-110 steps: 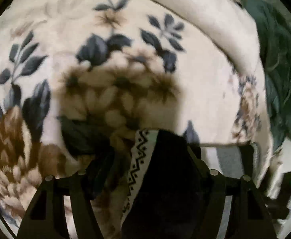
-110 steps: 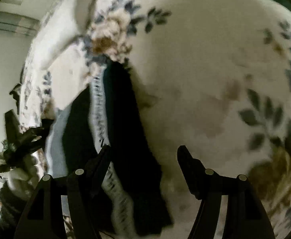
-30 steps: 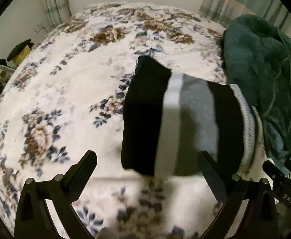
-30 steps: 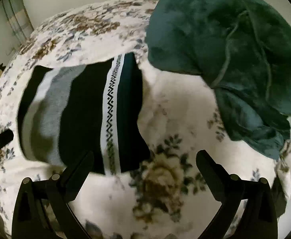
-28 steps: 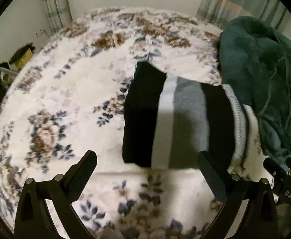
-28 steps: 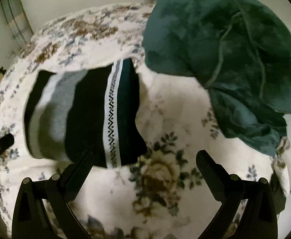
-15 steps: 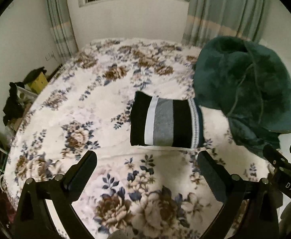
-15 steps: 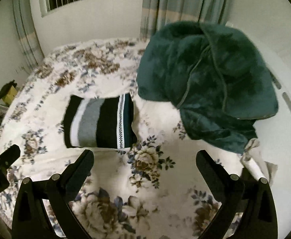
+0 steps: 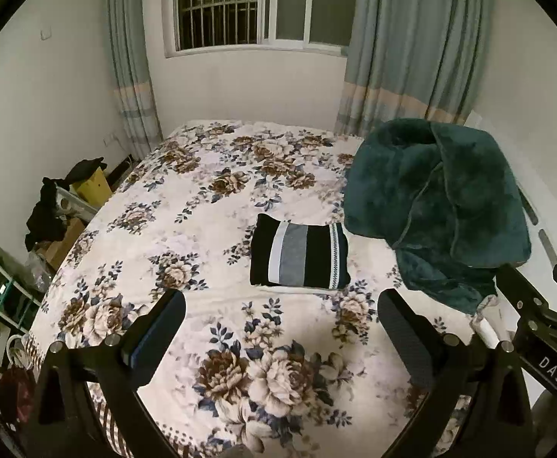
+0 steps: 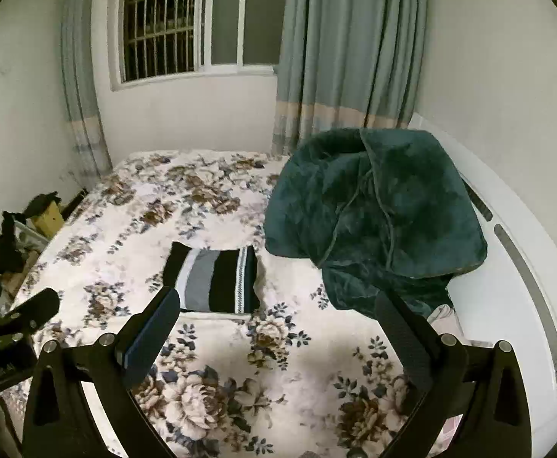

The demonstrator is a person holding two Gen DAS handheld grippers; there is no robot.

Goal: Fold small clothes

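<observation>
A folded black garment with white and grey stripes (image 9: pixel 299 256) lies flat on the floral bedspread (image 9: pixel 202 198), near the middle of the bed. It also shows in the right wrist view (image 10: pixel 213 280). My left gripper (image 9: pixel 280 328) is open and empty, held well back from the garment above the bed's near end. My right gripper (image 10: pixel 276 324) is open and empty too, also well back. The right gripper's body (image 9: pixel 538 328) shows at the right edge of the left wrist view. The left gripper's body (image 10: pixel 11 324) shows at the left edge of the right wrist view.
A dark green plush blanket (image 9: pixel 438 206) is heaped on the bed's right side, just right of the garment. A white headboard (image 10: pixel 515 252) runs along the right. Boxes and dark clothes (image 9: pixel 65 198) stand left of the bed. A barred window (image 9: pixel 240 4) and curtains are behind.
Both grippers let go of the garment and pulled far back and up. The garment now lies folded on the bed and looks small in both views.
</observation>
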